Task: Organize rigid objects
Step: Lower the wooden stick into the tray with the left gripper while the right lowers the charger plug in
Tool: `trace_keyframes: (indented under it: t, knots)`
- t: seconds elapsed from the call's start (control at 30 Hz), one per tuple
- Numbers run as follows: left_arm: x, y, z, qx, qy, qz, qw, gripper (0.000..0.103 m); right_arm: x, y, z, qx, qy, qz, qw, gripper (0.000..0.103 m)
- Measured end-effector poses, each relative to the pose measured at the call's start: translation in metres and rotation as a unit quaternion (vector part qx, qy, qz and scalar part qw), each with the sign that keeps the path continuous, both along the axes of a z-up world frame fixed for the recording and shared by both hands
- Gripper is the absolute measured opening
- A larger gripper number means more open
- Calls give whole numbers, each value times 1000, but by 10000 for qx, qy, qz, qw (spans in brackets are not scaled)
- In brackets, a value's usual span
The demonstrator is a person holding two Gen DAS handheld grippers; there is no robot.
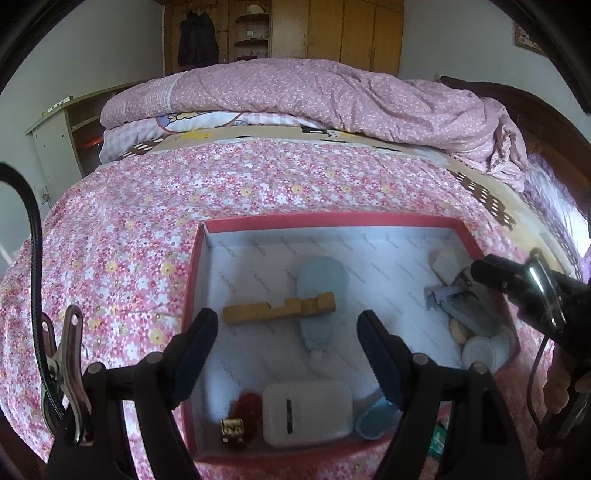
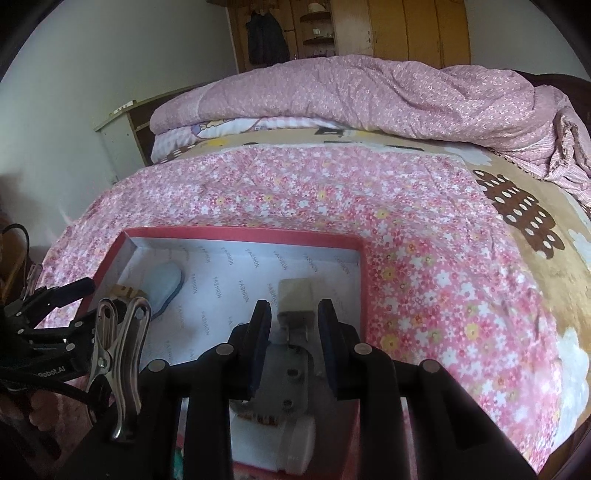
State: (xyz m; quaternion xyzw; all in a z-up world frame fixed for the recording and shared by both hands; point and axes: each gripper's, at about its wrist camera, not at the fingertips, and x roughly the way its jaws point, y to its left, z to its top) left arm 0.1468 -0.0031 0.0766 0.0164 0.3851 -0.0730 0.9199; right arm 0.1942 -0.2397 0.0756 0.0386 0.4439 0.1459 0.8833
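Note:
A red box (image 1: 369,220) with white lining sits on the flowered bedspread. In it lie a wooden block (image 1: 277,313), a pale blue item (image 1: 321,291), a white case (image 1: 306,413), a red pouch with a gold clasp (image 1: 242,421) and a blue oval (image 1: 376,421). My left gripper (image 1: 286,350) is open and empty above the box's near half. My right gripper (image 2: 294,325) is open over a grey stapler-like tool (image 2: 286,373) at the box's right side (image 2: 364,280), beside a beige block (image 2: 293,293) and a white jar (image 2: 295,443). The jaws straddle the tool without gripping it.
The box lies on a bed (image 1: 184,206) with a folded pink quilt (image 1: 314,96) behind it. Wooden wardrobes (image 1: 351,29) stand at the far wall. A shelf unit (image 1: 62,140) is at the bed's left. A green item (image 1: 439,435) lies beside the box's near right corner.

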Motion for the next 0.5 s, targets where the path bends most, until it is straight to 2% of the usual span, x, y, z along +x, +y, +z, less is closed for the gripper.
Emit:
trace_keyframes:
  t: [0.5]
  knots:
    - [-41, -10, 3, 4, -13, -174, 9998, 81, -54, -9, 16, 191, -112, 30, 9997, 28]
